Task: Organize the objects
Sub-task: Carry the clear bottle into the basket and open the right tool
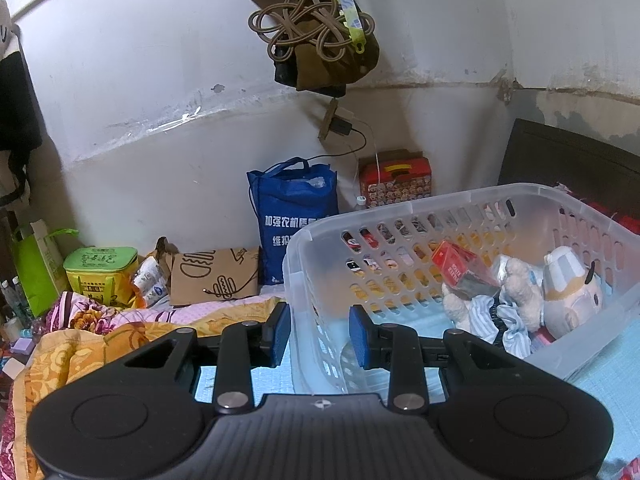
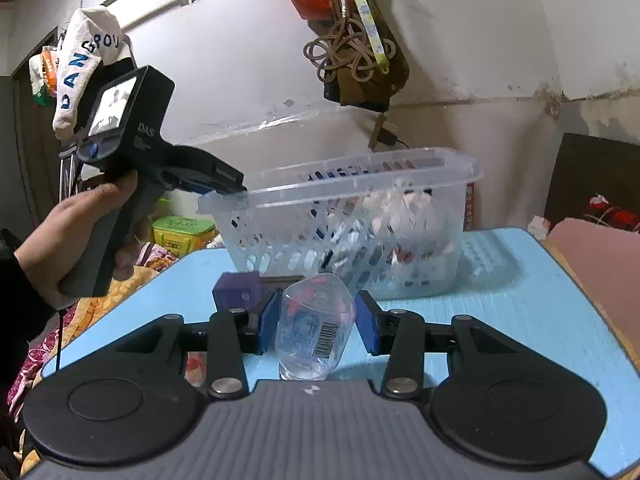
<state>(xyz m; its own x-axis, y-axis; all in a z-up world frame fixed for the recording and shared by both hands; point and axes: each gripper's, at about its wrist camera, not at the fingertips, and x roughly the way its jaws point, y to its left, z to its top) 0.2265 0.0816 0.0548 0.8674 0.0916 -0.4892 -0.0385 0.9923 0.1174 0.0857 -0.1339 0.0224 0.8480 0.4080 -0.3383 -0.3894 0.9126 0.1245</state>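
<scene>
A clear plastic basket (image 1: 440, 196) stands on the blue table top (image 2: 520, 300). It holds a red box (image 1: 456, 268), a white plush toy (image 1: 568, 288) and a small teddy (image 1: 516, 292). My left gripper (image 1: 320, 334) is shut on the basket's near-left corner wall, one blue pad on each side. In the right wrist view a hand (image 2: 80, 232) holds that left gripper (image 2: 236, 188) at the rim of the tilted basket (image 2: 280, 240). My right gripper (image 2: 316, 320) is shut on a clear plastic bottle (image 2: 312, 324) with a barcode label. A small purple box (image 2: 238, 290) lies just behind its left finger.
Flowered bedding (image 1: 80, 344) lies left of the table. Against the wall stand a blue bag (image 1: 296, 216), a brown paper bag (image 1: 216, 276), a green tin (image 1: 100, 264) and a red patterned box (image 1: 396, 180). A bag with coiled cords (image 1: 320, 40) hangs above.
</scene>
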